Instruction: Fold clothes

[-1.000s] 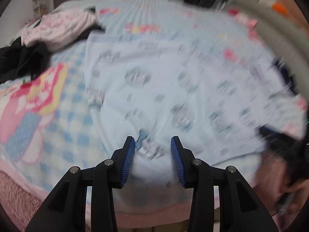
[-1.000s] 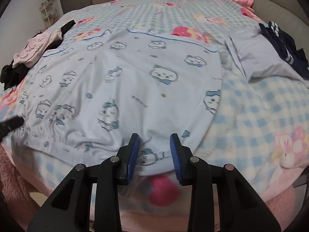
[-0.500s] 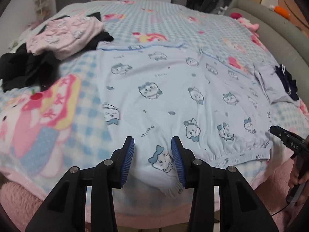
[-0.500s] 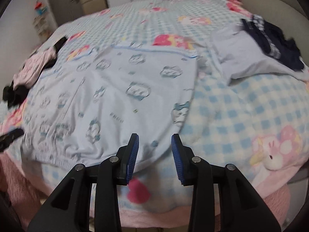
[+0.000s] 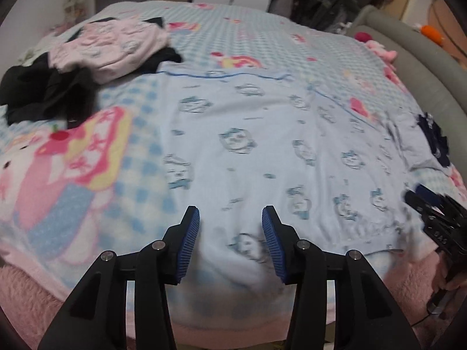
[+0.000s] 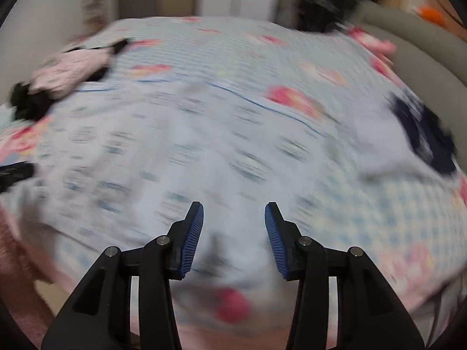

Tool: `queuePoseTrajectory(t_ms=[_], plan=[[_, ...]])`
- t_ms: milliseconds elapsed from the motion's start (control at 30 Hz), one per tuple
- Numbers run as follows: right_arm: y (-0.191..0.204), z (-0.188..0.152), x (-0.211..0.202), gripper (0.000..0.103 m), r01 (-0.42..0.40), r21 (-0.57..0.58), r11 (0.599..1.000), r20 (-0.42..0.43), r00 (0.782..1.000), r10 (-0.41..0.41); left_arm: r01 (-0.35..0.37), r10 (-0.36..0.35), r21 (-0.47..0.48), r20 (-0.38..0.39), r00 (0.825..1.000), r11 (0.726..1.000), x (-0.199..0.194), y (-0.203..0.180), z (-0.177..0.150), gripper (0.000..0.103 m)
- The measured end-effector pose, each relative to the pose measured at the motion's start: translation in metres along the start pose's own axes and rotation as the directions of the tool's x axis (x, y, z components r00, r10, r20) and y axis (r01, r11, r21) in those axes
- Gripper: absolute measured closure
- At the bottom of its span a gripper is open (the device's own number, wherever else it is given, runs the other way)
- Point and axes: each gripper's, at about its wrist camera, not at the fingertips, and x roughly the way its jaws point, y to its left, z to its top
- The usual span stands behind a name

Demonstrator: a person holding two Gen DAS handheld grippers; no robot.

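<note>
Nearest us, the left gripper (image 5: 230,227) hovered with jaws parted, pads clear of cloth, gripping nothing. Its jaws had just been opening. The right gripper (image 6: 233,224) was the same: jaws apart, nothing pinched, and also just widened. The near hem of the pale blue cartoon-print cotton garment (image 5: 262,145) lay below and between both sets of pads.

The garment lay flat on the blue checked bedspread with pink cartoon patches (image 5: 140,180), hem by the bed's near edge, far edge mid-bed.

Our read on the step: we had released after spreading, and the fold grab came next. To do it well, we should drop both grippers onto matching hem corners, pinch one layer only, and lift evenly so the fold line stays straight.

Further back sat the pink crumpled garment (image 5: 111,49) on a black heap of clothing (image 5: 43,93), far left, and a navy folded piece (image 5: 432,140) at right, all beside the blue garment.

Versus a second ago: both gaps were wider. The right view had sharp focus then and was smeared now. The left view was the reverse, mostly.
</note>
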Motion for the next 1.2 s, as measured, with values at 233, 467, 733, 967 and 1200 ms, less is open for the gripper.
queuePoseTrajectory(t_ms=[233,467,733,967,1200], plan=[[0.082,0.007,0.053,0.06,-0.131,-0.093,0.987,-0.141,0.983,0.117,-0.039,0.047,0.088,-0.094,0.994,0.995,0.026,-0.012,-0.013,0.056],[0.036,-0.01,0.049,0.061,-0.077,0.042,0.996,-0.186,0.979,0.084,0.045,-0.045,-0.001,-0.063,0.997,0.999,0.014,0.001,-0.004,0.058],[0.039,0.005,0.044,0.06,-0.079,0.063,0.995,-0.135,0.987,0.087,0.052,-0.036,0.183,-0.093,0.995,0.982,0.045,-0.064,0.021,0.058],[0.014,-0.01,0.044,0.061,-0.045,0.097,0.994,-0.165,0.984,0.061,0.019,0.004,0.169,-0.138,0.99,0.985,0.06,-0.053,0.004,0.056],[0.01,-0.005,0.033,0.06,-0.122,0.158,0.98,-0.103,0.985,0.14,0.118,-0.11,0.146,-0.067,0.992,0.982,0.044,-0.057,0.005,0.057]])
